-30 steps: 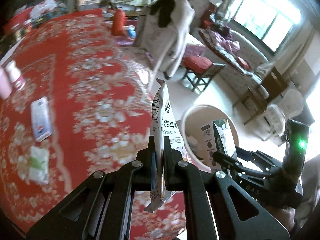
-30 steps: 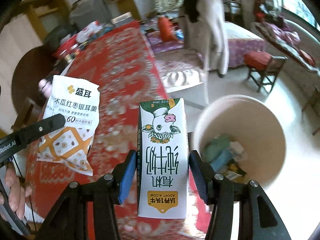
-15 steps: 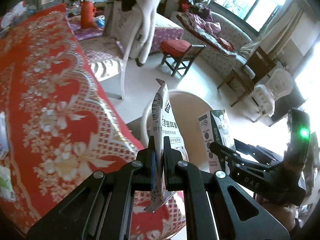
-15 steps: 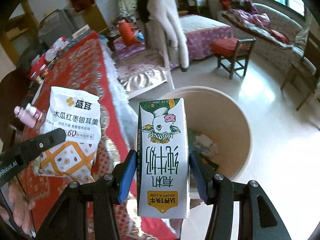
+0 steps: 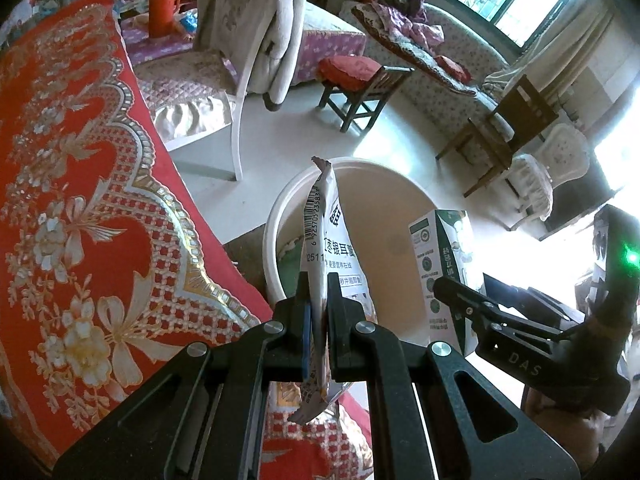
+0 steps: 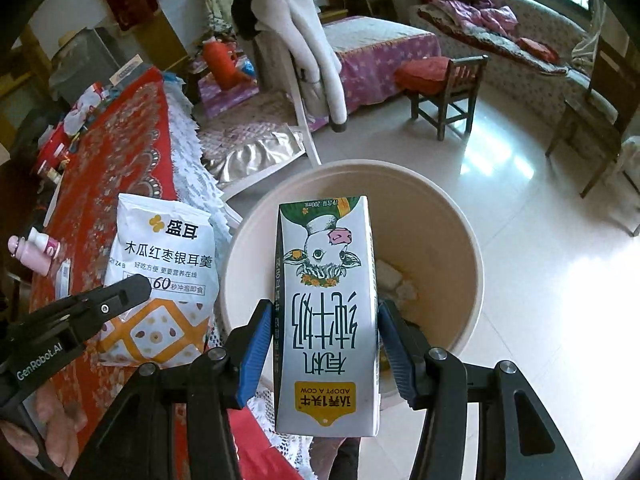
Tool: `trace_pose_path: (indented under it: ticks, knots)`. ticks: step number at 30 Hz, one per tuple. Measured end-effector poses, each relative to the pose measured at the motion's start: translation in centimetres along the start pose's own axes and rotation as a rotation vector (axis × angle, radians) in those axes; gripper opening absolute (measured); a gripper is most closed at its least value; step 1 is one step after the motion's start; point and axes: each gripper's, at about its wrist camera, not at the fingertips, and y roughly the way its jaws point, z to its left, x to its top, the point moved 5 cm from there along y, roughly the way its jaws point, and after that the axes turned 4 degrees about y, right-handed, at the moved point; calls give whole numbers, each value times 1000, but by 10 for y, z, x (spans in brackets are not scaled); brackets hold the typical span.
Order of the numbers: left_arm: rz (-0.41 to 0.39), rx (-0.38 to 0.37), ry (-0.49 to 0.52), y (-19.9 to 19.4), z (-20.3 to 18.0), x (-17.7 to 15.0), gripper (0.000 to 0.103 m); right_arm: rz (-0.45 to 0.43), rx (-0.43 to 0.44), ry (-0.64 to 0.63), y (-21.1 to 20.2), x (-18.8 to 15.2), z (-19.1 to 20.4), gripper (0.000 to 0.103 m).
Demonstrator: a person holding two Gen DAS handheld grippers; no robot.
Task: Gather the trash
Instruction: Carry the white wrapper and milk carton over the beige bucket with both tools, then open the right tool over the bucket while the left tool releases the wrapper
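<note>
My left gripper (image 5: 318, 300) is shut on a white snack packet (image 5: 324, 240), held edge-on over the near rim of the beige trash bin (image 5: 404, 208). The packet also shows in the right wrist view (image 6: 164, 276), left of the bin (image 6: 460, 240). My right gripper (image 6: 326, 332) is shut on a white milk carton (image 6: 326, 312), held upside down above the bin. The carton also shows in the left wrist view (image 5: 444, 276). Some trash (image 6: 394, 280) lies in the bin.
The table with the red patterned cloth (image 5: 72, 208) lies to the left of the bin. A chair draped with a pale coat (image 5: 256, 36) stands behind it, a wooden stool with a red cushion (image 5: 360, 80) further right. Small bottles (image 6: 36, 248) stand on the table.
Both grippers have moved off the table toward the bin with their loads. The bin now sits directly below the packet and the carton.
</note>
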Motion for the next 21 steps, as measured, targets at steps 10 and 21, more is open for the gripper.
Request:
trace_pose_path:
  ticks: [10, 21]
  knots:
    - [28, 4, -9, 22, -6, 3, 4, 23, -19, 9, 15, 4, -8, 52]
    - [74, -53, -21, 39, -5, 0, 14, 47, -46, 73, 25, 3, -28, 54]
